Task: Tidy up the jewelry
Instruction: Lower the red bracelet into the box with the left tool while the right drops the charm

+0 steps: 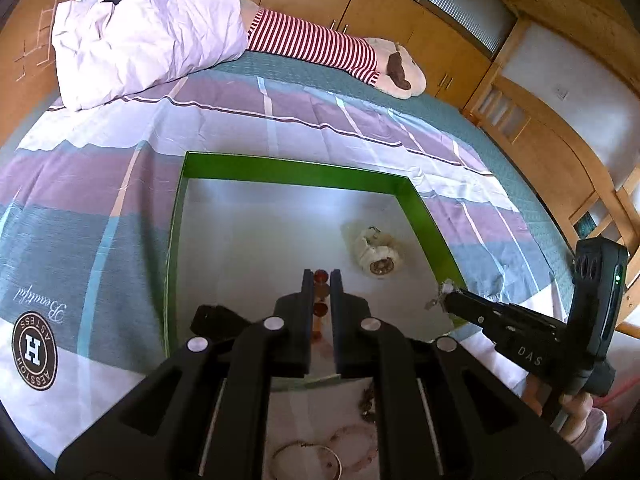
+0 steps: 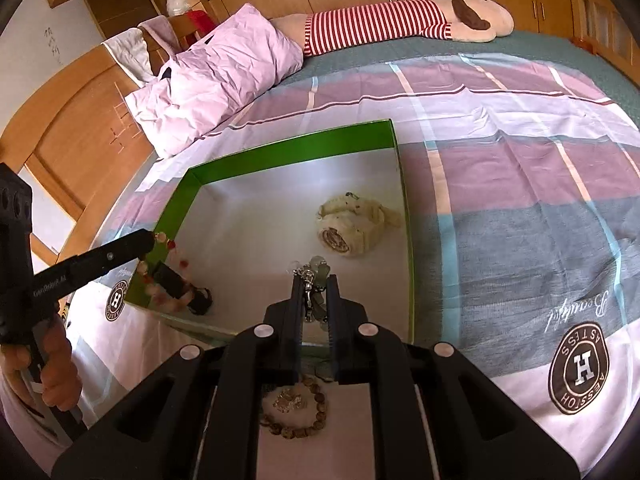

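Left gripper [image 1: 321, 276] clamps red bead bracelet [image 1: 320, 309] — right gripper [image 2: 311, 280] clamps silver chain [image 2: 309, 292].

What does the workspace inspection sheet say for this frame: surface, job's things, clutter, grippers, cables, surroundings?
Surface: bed with striped sheet.
Job's things: green tray with mirror floor, cream watch inside; brown bead bracelet and bangles on the sheet, near side of the tray.
Clutter: pillow, striped plush toy.
Grippers: left gripper shut on a red bead strand; right gripper shut on a silver chain; both over the tray.
Cables: nothing seen.
Surroundings: wooden cabinets, wooden bed rail.
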`<action>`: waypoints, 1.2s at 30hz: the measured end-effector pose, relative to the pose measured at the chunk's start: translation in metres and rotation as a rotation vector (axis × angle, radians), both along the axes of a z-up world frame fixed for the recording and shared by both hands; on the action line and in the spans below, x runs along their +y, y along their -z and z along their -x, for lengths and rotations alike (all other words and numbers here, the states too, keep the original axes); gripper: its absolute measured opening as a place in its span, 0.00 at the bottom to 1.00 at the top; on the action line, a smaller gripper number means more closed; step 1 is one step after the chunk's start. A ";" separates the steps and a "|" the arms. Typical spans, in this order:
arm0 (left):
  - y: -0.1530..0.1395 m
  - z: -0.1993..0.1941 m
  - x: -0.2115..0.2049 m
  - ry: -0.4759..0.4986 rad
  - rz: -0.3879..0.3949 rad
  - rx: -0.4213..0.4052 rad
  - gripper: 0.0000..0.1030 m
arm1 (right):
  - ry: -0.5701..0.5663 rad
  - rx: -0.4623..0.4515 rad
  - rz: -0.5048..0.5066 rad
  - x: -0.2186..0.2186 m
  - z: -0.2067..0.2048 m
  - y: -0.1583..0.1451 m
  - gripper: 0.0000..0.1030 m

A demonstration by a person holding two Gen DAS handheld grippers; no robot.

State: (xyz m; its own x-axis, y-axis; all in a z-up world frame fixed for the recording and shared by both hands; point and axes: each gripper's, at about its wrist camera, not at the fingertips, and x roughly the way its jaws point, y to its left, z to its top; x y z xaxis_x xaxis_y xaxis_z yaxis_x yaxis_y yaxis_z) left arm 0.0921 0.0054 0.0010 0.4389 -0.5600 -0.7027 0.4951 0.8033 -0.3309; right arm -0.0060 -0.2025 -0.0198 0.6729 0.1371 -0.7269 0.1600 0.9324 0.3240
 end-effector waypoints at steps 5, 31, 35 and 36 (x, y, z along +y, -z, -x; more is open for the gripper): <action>0.003 -0.001 -0.006 0.009 -0.003 0.014 0.08 | 0.000 0.007 0.015 0.000 -0.003 0.003 0.11; 0.063 0.068 -0.006 0.184 -0.362 0.125 0.36 | -0.168 0.411 0.185 0.042 0.010 0.060 0.28; 0.063 0.077 -0.018 0.248 -0.356 0.115 0.39 | -0.180 0.421 0.227 0.046 0.010 0.064 0.28; 0.064 0.080 -0.022 0.270 -0.362 0.108 0.40 | -0.164 0.418 0.262 0.045 0.010 0.062 0.28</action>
State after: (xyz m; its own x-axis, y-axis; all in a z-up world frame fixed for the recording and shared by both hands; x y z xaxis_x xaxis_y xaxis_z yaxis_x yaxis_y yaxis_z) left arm 0.0117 -0.0170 -0.0634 0.2243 -0.3545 -0.9077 0.6807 0.7236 -0.1144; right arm -0.0162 -0.1572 -0.0819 0.3031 -0.0067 -0.9529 0.0712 0.9973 0.0156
